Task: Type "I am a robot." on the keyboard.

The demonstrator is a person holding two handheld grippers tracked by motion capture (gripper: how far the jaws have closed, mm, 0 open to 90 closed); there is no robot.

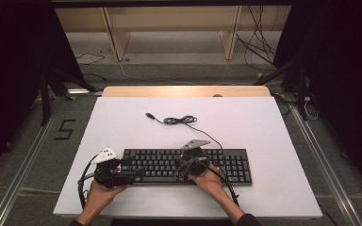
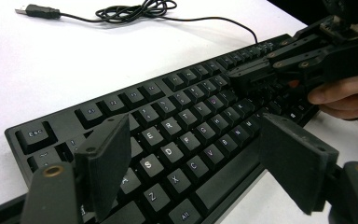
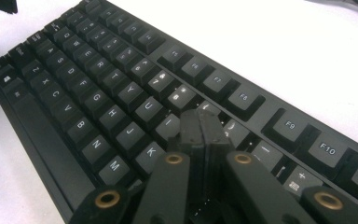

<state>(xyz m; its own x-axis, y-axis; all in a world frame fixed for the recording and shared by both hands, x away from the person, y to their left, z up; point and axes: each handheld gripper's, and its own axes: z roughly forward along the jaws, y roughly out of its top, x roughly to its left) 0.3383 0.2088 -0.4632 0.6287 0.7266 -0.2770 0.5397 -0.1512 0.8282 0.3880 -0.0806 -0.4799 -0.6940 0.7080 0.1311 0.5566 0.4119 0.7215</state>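
My left hand-held gripper [image 2: 191, 172] hangs wide open and empty over the keyboard's [image 1: 226, 162] left end, at about seven o'clock on the white desk [image 1: 122, 122]. The keyboard lies along the desk's near edge, its cable [image 1: 179, 120] coiled at twelve. My right hand-held gripper [image 3: 204, 128] is pinched fully closed, holding nothing, its tip on the keys near O and L. I judge I'm key-pressing; next comes a short, straight push down.

The right claw [image 3: 204, 135] sits pinched together over the keyboard [image 3: 121, 93], so whatever key is under its tips is hidden. Keyboard's right end gets cut off at the frame edge, and the farthest key labels are too blurry to read.
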